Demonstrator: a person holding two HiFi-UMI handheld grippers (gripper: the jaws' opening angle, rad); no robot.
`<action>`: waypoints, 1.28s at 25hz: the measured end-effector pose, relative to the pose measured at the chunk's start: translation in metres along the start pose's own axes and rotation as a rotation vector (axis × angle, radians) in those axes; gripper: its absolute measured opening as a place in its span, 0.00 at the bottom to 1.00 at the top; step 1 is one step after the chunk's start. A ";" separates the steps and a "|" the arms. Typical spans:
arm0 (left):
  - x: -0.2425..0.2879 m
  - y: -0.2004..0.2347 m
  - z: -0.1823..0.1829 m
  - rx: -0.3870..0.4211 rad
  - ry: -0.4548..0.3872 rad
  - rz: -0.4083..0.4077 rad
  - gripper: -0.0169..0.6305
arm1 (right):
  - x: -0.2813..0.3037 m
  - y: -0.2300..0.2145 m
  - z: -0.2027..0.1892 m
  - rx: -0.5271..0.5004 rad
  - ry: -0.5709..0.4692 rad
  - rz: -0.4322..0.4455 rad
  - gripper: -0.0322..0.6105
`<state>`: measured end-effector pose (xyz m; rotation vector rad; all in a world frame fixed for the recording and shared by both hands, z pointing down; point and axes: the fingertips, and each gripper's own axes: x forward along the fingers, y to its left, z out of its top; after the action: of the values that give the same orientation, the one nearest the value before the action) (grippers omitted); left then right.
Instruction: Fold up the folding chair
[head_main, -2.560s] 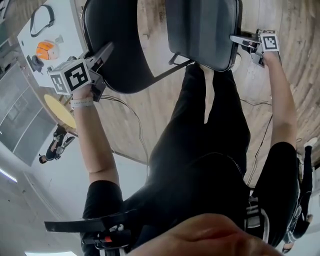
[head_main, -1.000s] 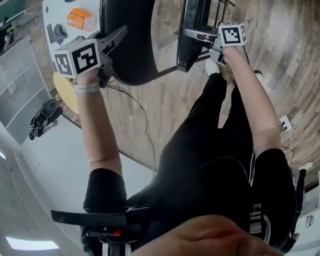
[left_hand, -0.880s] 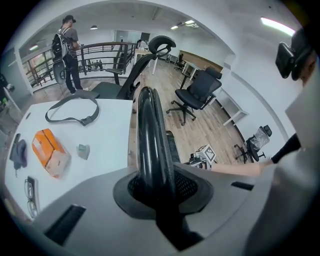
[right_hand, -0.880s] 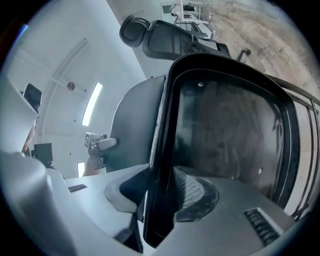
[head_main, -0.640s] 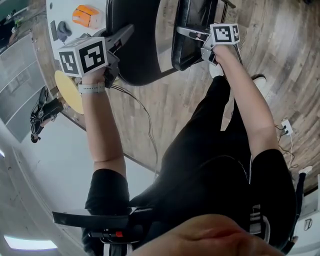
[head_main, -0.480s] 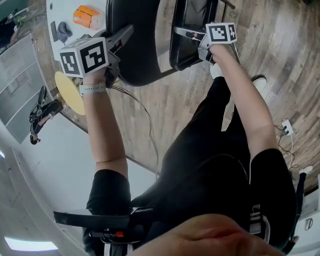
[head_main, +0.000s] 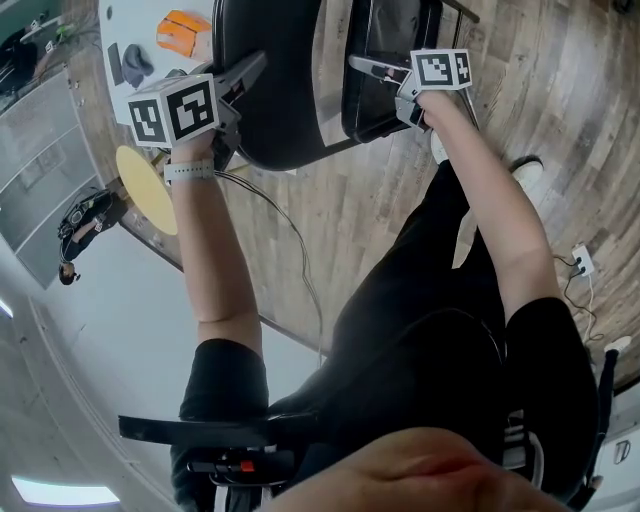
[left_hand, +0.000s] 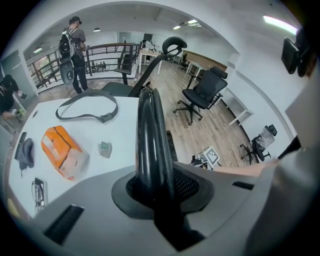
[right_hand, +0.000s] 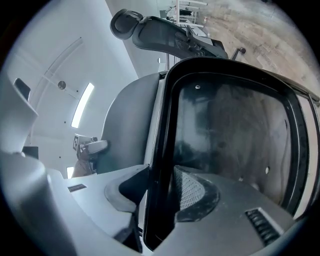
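Observation:
The black folding chair hangs off the wooden floor between my two grippers. In the head view its rounded backrest (head_main: 270, 100) is on the left and its seat (head_main: 385, 70) stands nearly edge-on on the right, a narrow gap between them. My left gripper (head_main: 245, 75) has the backrest's rim (left_hand: 150, 130) between its pads (left_hand: 187, 182); its jaws are opening but still touch the rim. My right gripper (head_main: 365, 68) is shut on the seat's edge (right_hand: 160, 150), and the seat's underside (right_hand: 235, 135) fills its view. The backrest (right_hand: 127, 125) and left gripper (right_hand: 92, 146) show beyond.
A white table (head_main: 120, 20) at the upper left carries an orange pouch (left_hand: 62, 152), a strap (left_hand: 87, 107) and glasses (left_hand: 37, 187). A yellow disc (head_main: 145, 185) lies under its edge. An office chair (left_hand: 202, 95) and a person with a backpack (left_hand: 72, 50) stand farther off. A cable crosses the floor (head_main: 300, 250).
The seat, broad-faced earlier, has swung up to nearly edge-on and closed in on the backrest. Both grippers kept hold of the chair and shifted a little with it.

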<state>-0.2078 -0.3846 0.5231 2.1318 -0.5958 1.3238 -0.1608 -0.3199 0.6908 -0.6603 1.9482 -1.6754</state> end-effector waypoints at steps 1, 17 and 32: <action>0.001 0.000 0.000 -0.003 -0.002 -0.008 0.14 | 0.000 -0.001 0.000 0.002 0.002 0.005 0.28; -0.069 0.020 0.011 -0.108 -0.345 0.078 0.40 | -0.034 -0.007 0.020 -0.103 -0.096 -0.029 0.48; -0.147 -0.198 -0.069 0.154 -0.786 0.100 0.03 | -0.207 0.219 -0.010 -0.886 -0.115 -0.145 0.10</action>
<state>-0.1909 -0.1796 0.3705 2.7671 -0.9286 0.5362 -0.0192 -0.1505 0.4851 -1.1892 2.5633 -0.7340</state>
